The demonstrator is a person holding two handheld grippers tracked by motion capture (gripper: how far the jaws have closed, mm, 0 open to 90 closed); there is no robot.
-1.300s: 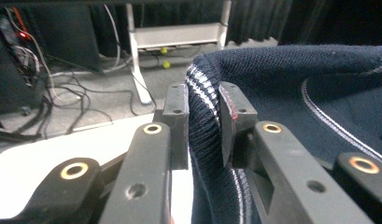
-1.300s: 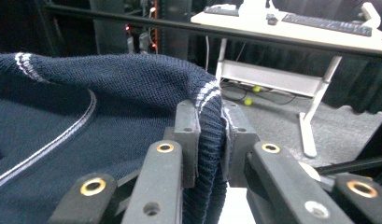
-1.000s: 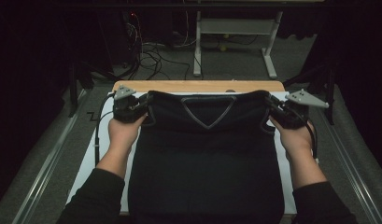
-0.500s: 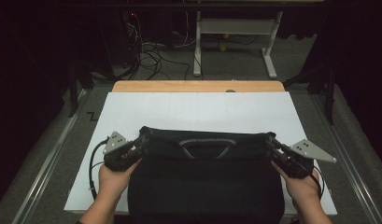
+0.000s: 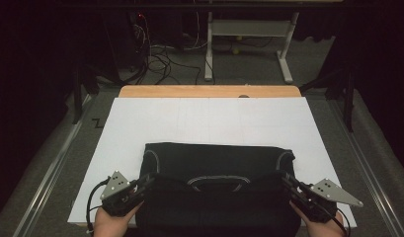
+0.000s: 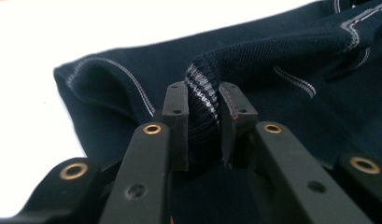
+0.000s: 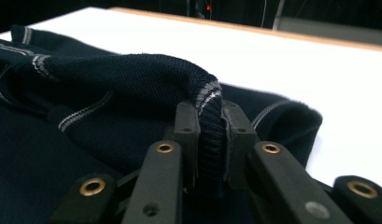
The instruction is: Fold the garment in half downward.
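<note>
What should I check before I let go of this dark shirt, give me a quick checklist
1. Left claw pinching the shirt's striped edge: ok.
2. Right claw pinching the striped edge on its side: ok.
3. Folded-over top part lies across the lower layer, neckline centred between the claws: ok.
4. Fold edge resting flat on the white sheet: cannot tell.
5. Far fold line straight and square to the sheet: ok.
6. Near hem still on the table: cannot tell.

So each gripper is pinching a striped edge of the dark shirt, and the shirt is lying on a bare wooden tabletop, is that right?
Not quite. The left gripper and right gripper do each pinch a striped edge of the dark shirt, but the high view shows it lying on a white sheet; the wooden tabletop shows just along the far edge.
</note>
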